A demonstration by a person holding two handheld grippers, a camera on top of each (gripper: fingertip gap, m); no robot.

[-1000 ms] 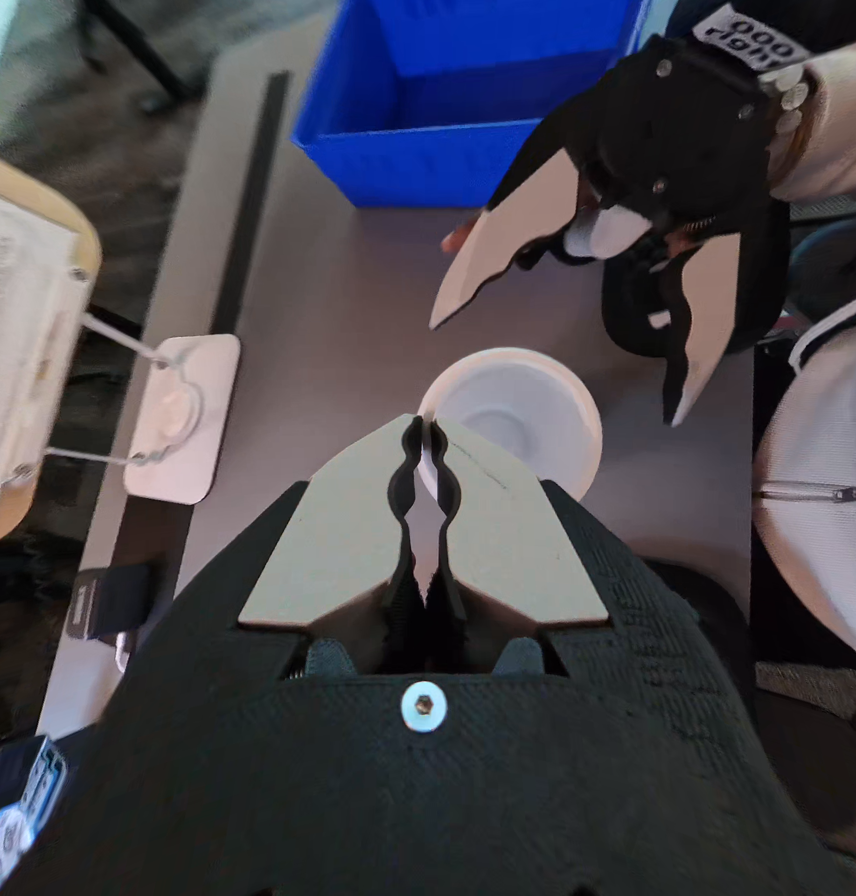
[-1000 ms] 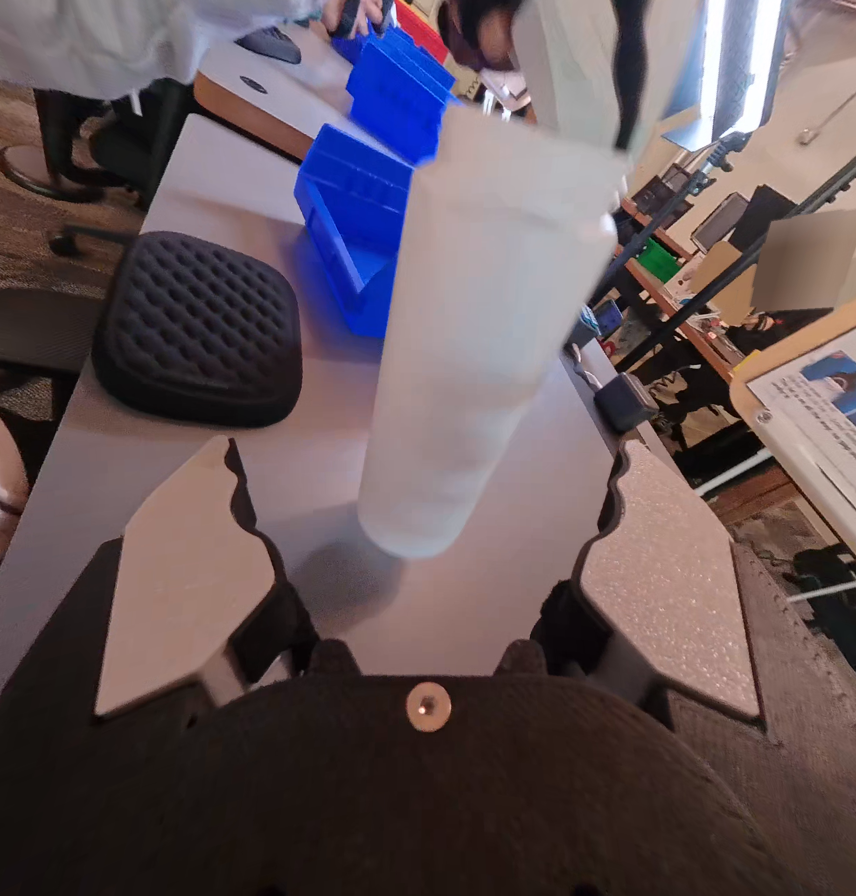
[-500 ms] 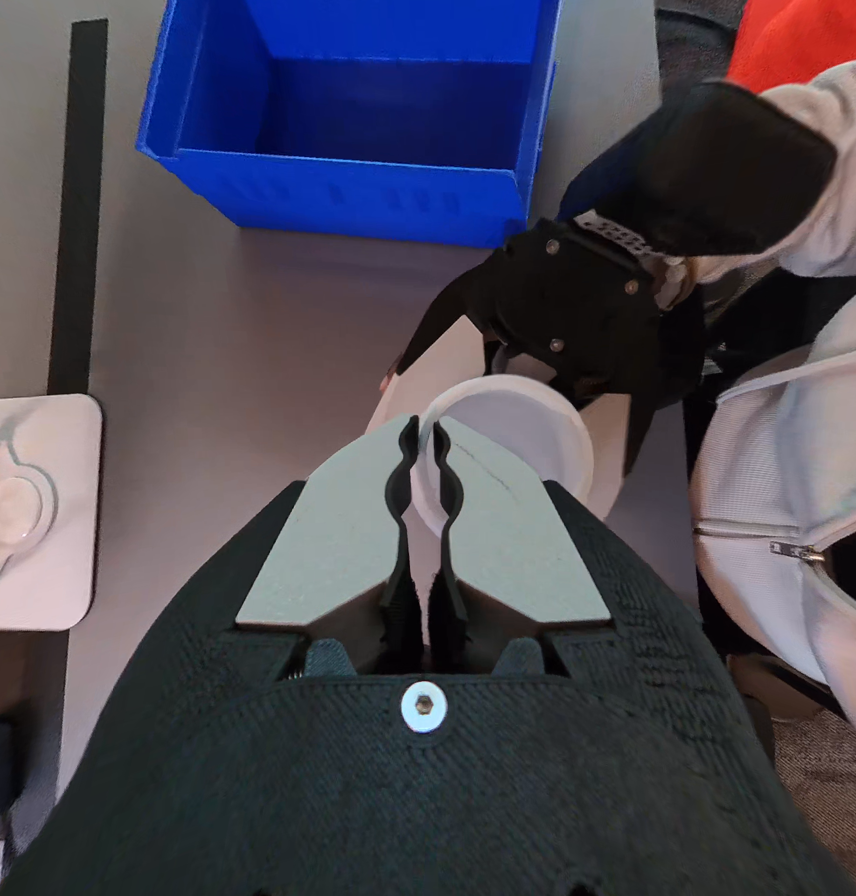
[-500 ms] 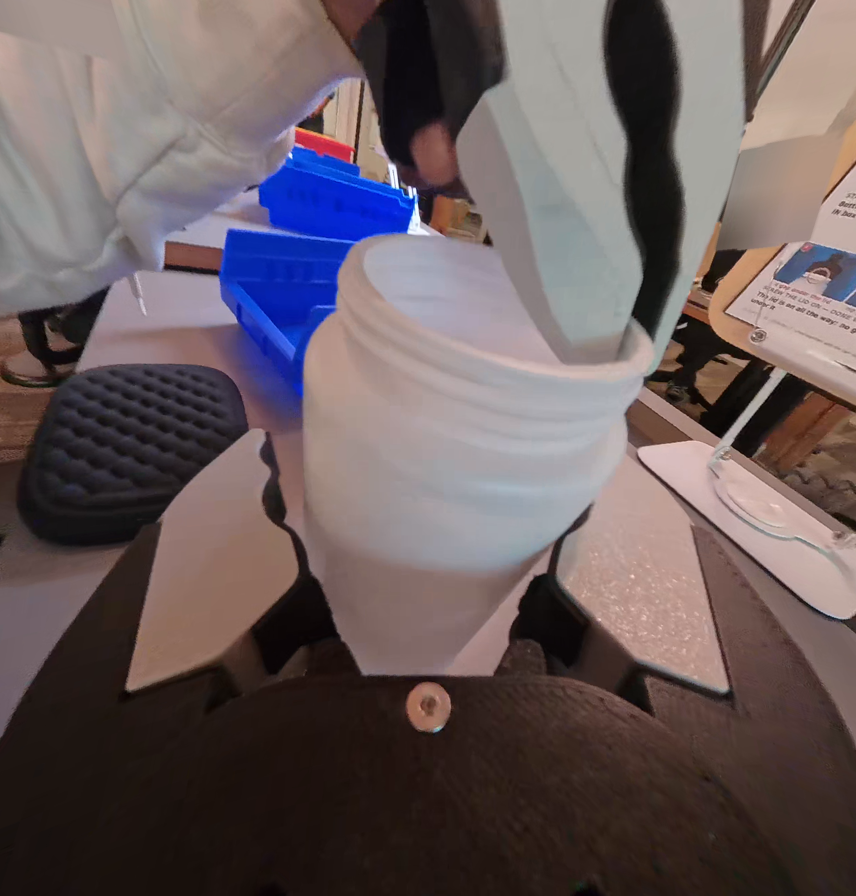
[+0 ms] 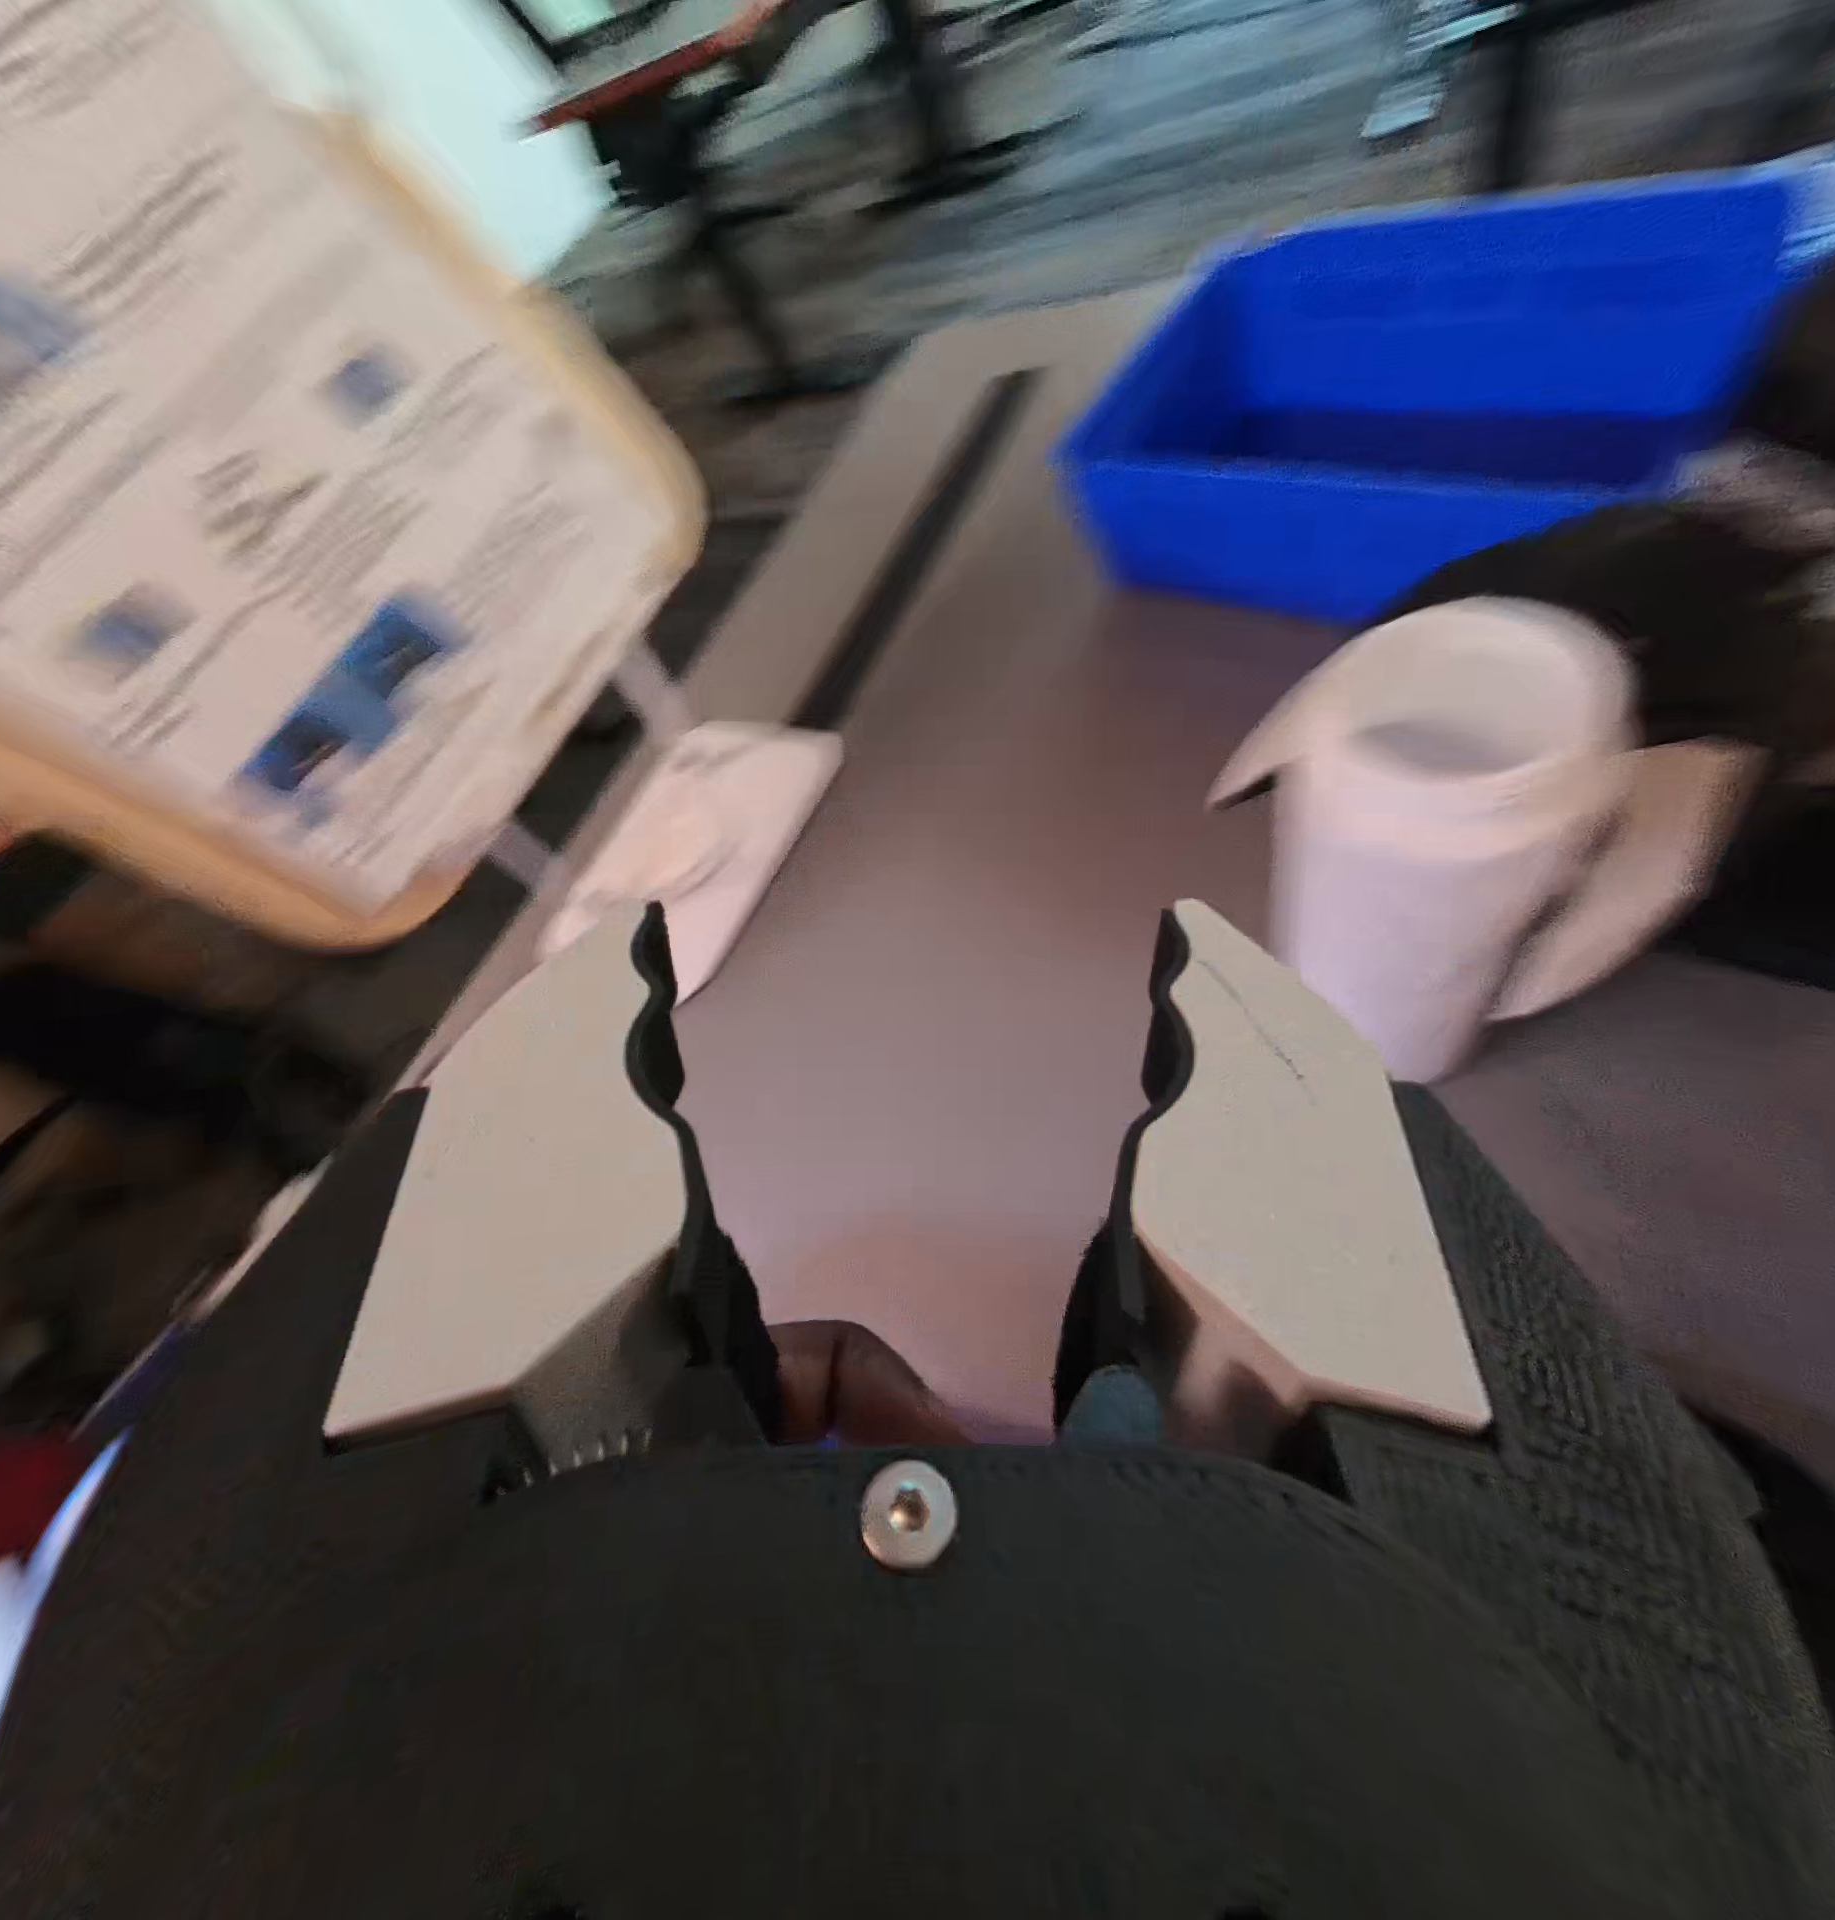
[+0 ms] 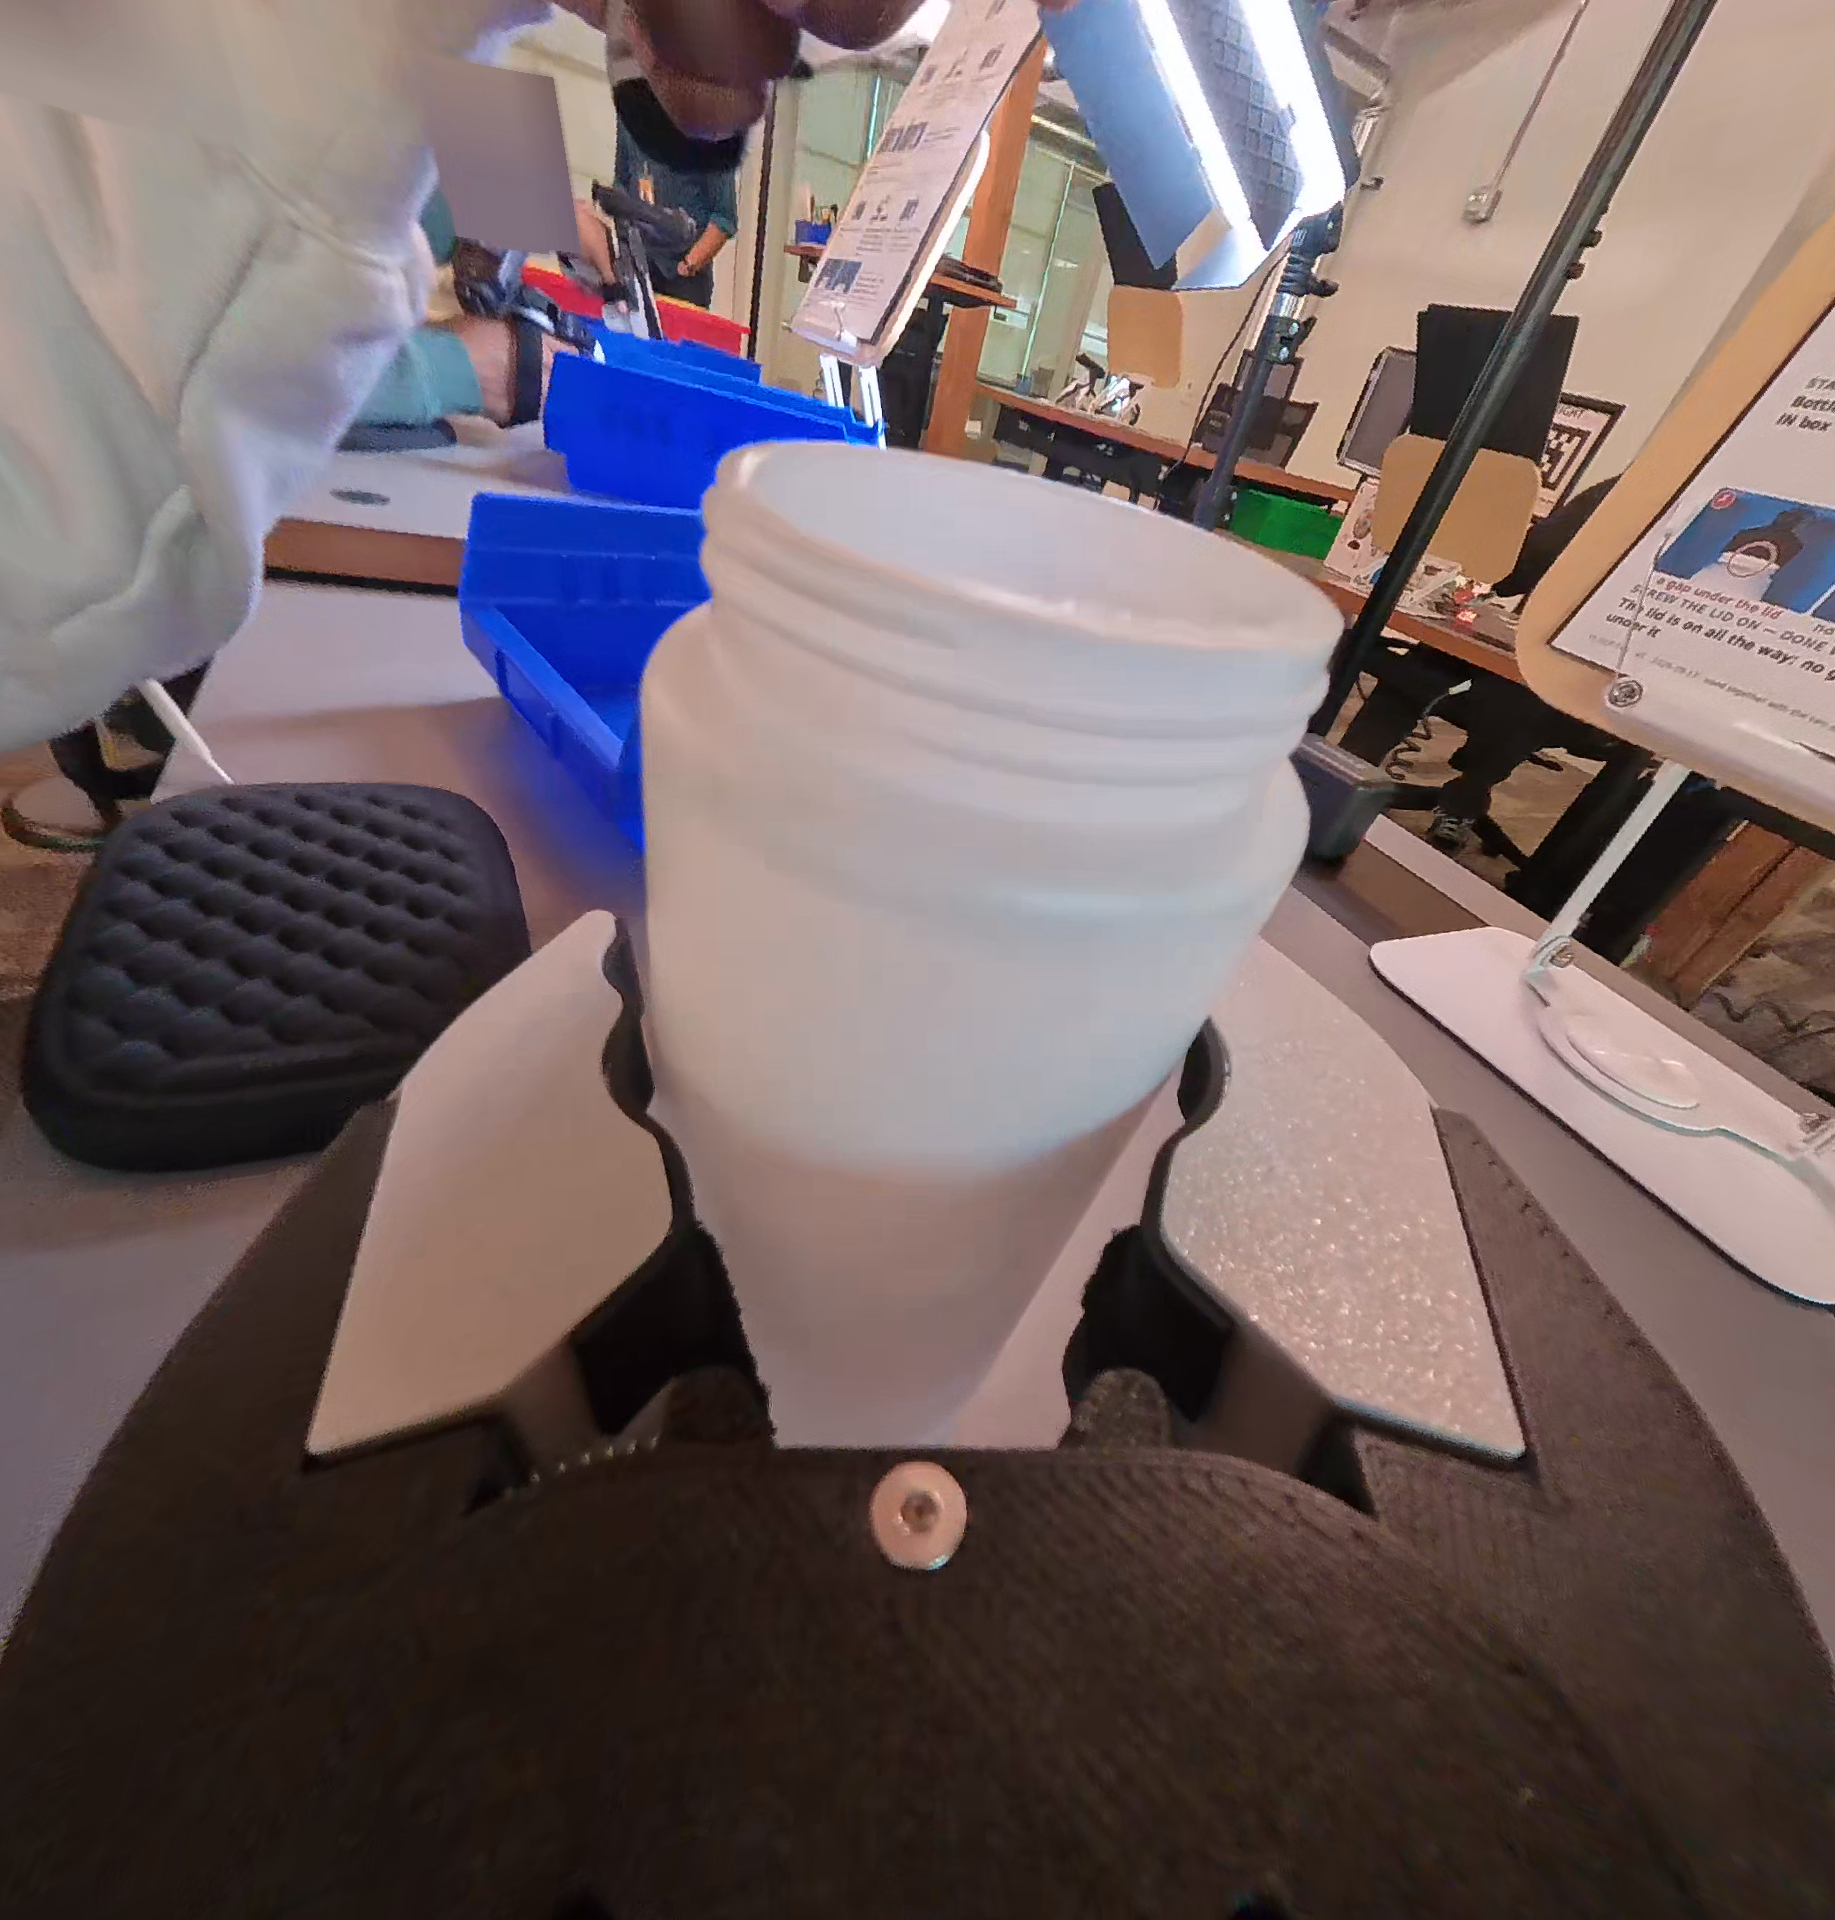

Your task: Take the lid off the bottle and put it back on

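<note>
Now, table: a grey table [image 6: 310, 665] with a dark strip [image 5: 913, 540] running along its left part toward the far end.
Far side: a blue bin [image 5: 1412, 416] stands open-topped on the far right of the table in the left wrist view; in the right wrist view it lies behind the bottle, with more blue bins farther off.
Stand: a white flat base [image 6: 1619, 1101] on the table carries thin legs up to a wood-edged board [image 5: 248, 468] with printed sheets.
Pad: a black quilted cushion [image 6: 258, 956] rests near the table's edge, left of the bottle in the right wrist view.
Room: desks, light stands, a bright panel light and other people at a neighbouring table fill the background; the left wrist view is blurred.
Bottle: a white plastic bottle [image 6: 954, 831] stands upright on the table, mouth open, threads bare; the lid is not seen.
Right gripper [image 6: 918, 1049]: closed around the bottle's lower body, both fingers touching its sides.
Left gripper [image 5: 908, 935]: spread wide, holding nothing, with bare table between the fingers and the bottle off to its right.
Change: half a second ago the left gripper was pinched on the bottle's rim from above; it has let go and drawn back to the left, while the right one has closed in from loosely around the bottle to a grip.
</note>
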